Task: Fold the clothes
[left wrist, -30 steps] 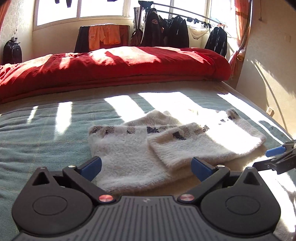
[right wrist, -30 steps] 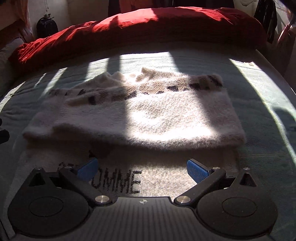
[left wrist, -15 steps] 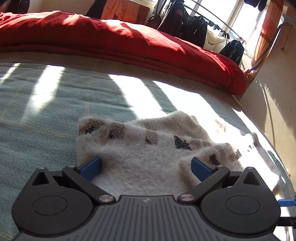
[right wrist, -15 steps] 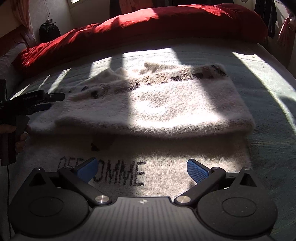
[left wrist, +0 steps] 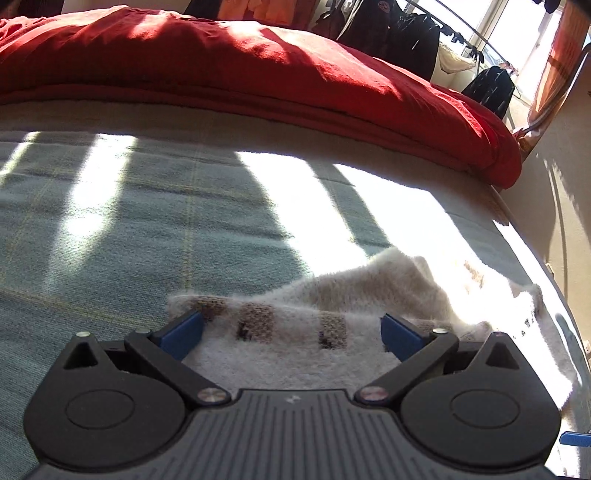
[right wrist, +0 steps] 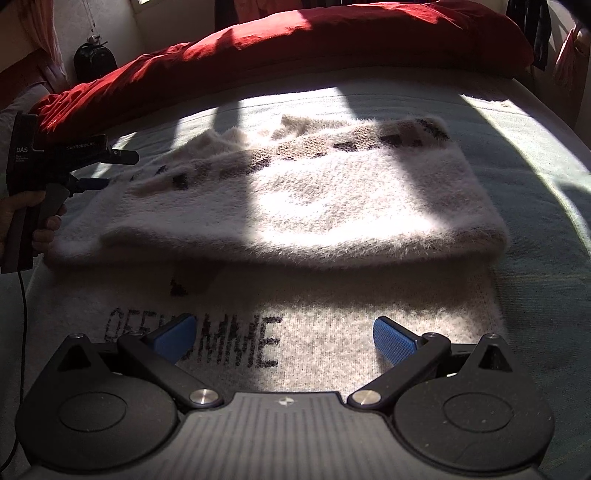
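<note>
A fluffy cream sweater [right wrist: 314,199] with a brown and black patterned band lies on the bed, its sleeves folded across the body. Dark knitted lettering [right wrist: 221,343] shows on the near part. My right gripper [right wrist: 284,336] is open, low over the lettered part. My left gripper [left wrist: 291,332] is open too, its blue fingers either side of the sweater's patterned edge [left wrist: 258,325], which lies between them ungripped. In the right wrist view, a hand [right wrist: 22,218] holds the left gripper [right wrist: 110,171] at the sweater's left end.
A teal checked bedspread [left wrist: 147,229] covers the bed, with a rolled red duvet [left wrist: 258,62] along the far side. Dark clothes hang on a rack [left wrist: 406,26] by the window. The bed's right edge [left wrist: 535,266] runs beside a wall.
My left gripper has moved forward and down onto the sweater's left end, and the patterned edge now lies between its fingers. The right gripper has hardly moved. Both stay open.
</note>
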The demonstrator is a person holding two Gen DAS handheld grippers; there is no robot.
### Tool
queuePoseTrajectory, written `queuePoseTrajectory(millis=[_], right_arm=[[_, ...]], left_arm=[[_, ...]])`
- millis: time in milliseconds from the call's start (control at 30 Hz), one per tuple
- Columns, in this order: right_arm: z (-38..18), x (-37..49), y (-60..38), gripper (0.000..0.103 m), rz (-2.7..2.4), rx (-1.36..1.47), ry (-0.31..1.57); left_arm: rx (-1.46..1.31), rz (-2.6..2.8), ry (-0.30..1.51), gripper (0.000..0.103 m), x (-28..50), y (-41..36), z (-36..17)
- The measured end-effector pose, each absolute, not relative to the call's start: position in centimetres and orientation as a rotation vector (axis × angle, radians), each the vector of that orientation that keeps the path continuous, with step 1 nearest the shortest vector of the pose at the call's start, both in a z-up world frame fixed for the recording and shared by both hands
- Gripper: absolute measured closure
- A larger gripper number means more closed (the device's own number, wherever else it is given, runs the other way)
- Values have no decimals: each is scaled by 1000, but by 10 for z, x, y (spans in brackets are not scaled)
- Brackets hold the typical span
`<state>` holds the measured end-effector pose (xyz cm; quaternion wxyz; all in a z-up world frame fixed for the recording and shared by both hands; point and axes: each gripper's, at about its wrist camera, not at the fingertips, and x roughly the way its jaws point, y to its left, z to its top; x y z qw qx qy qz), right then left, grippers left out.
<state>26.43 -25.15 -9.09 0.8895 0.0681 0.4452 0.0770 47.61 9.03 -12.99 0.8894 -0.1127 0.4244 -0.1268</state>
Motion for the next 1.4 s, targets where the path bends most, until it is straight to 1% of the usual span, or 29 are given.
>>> queuePoseTrajectory(millis=[167,267,333,400,533,667,733,1000,1133,1267,1400], right_arm=[[-74,257,-257,0,153,135,886],[-66,248,-261,0,151,153,868],[-61,242,-263,0,150,165,856],[-57,236,-264,0,156,168,853],[-47,222,-267,0,159,151,841],[-44,217,-273,0,145,107,831],[-48,221,-272,0,131,72,833],[-97,235,-251,0,149,-113,911],[-124,227,-252,0,171,-112,942],[-129,218,-259,0,179,-70,904],[-122,201,-265,0,180,-80,946]], left_arm=[[-227,-357,845,1,422,84,-94],[-267,-417,833,1,384,79,-91],[-326,-439,847,1,365,80,-103],[-340,-390,911,1,356,82,-123],[-299,-359,906,1,344,76,-119],[-155,-411,872,1,326,43,-87],[-92,-434,889,1,315,24,-84],[16,-393,957,1,278,0,-121],[69,-372,990,1,260,-11,-140],[64,-337,1011,1,251,-9,-138],[88,-307,1031,1,232,-11,-131]])
